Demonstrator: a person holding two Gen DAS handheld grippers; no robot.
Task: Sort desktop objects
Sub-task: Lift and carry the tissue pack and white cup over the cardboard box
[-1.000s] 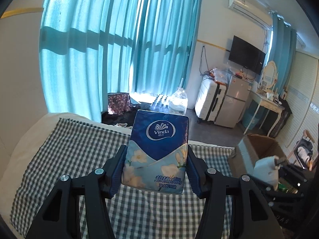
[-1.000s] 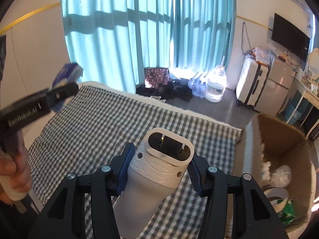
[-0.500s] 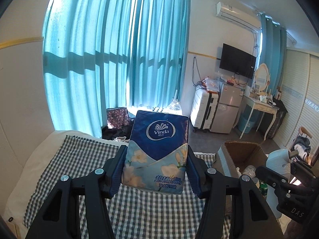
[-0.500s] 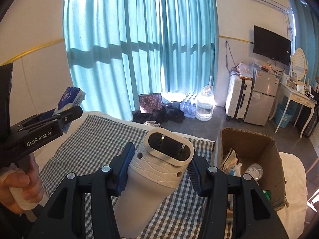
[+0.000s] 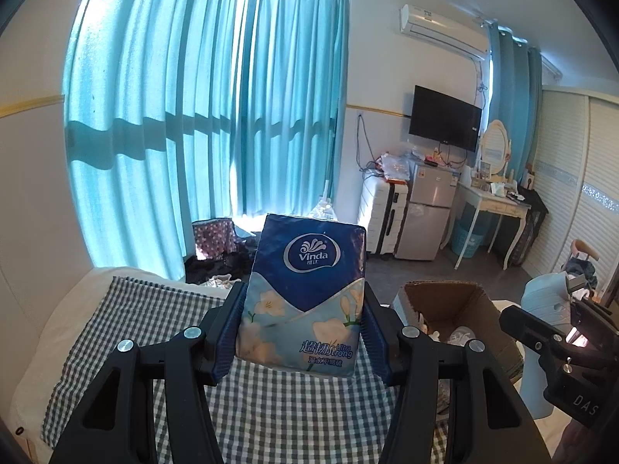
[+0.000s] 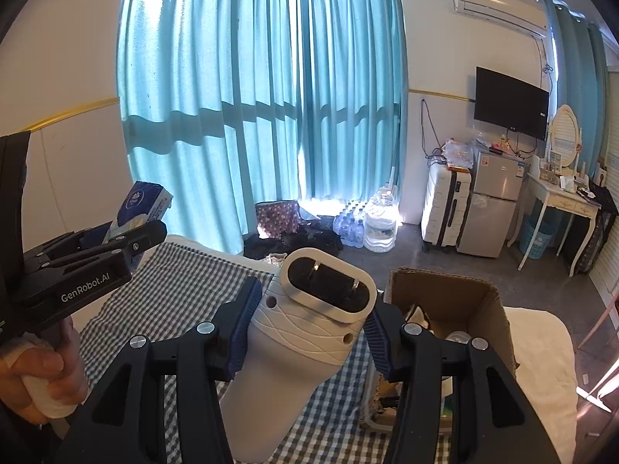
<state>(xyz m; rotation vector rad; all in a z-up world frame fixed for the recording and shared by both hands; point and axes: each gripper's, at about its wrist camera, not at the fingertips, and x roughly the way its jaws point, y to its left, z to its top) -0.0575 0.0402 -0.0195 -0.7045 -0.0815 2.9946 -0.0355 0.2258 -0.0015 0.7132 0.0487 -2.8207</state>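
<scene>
While the left gripper [image 5: 301, 332] is clamping a glossy tissue pack [image 5: 305, 294] at centre frame, the right gripper [image 6: 309, 332] is squeezing a smooth white ribbed cup [image 6: 301, 348].

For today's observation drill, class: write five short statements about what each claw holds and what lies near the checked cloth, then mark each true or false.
1. The left claw grips a blue Vinda tissue pack. True.
2. The right claw is empty. False: it grips a white plastic bottle-shaped container.
3. The brown cardboard box stands open. True.
4. The black-and-white checked cloth is plain red. False: checked.
5. The box is empty. False: items lie inside.
</scene>
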